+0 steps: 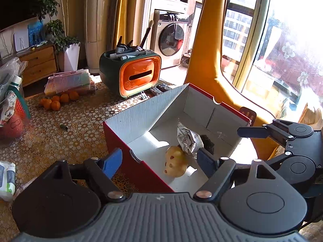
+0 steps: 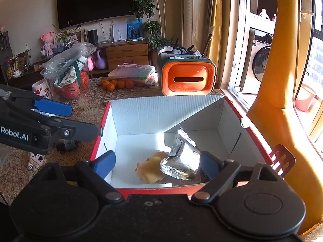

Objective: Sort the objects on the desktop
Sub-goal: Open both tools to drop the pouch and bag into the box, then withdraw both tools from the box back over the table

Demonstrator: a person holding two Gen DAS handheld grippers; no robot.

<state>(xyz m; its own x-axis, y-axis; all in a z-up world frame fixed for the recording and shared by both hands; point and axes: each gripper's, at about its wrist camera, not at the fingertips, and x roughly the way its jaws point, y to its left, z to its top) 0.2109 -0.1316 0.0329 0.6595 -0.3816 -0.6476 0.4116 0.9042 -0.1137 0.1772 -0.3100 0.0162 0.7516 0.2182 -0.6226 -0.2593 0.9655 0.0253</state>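
Currently both hand-held grippers, left (image 1: pixel 159 162) and right (image 2: pixel 157 164), gape wide and empty; the box (image 2: pixel 167 109) holds a foil packet (image 2: pixel 181 159) and a toy (image 2: pixel 150 171), while oranges (image 2: pixel 118 84) remain on the worktop (image 1: pixel 60 137).

Red box (image 2: pixel 254 129), white inside; silver pouch (image 2: pixel 181 157); floral-patterned tablecloth (image 1: pixel 66 139).

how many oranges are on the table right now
5, clustered on the tablecloth in front of the flat plastic cases. Others could be hidden behind the bagged items.
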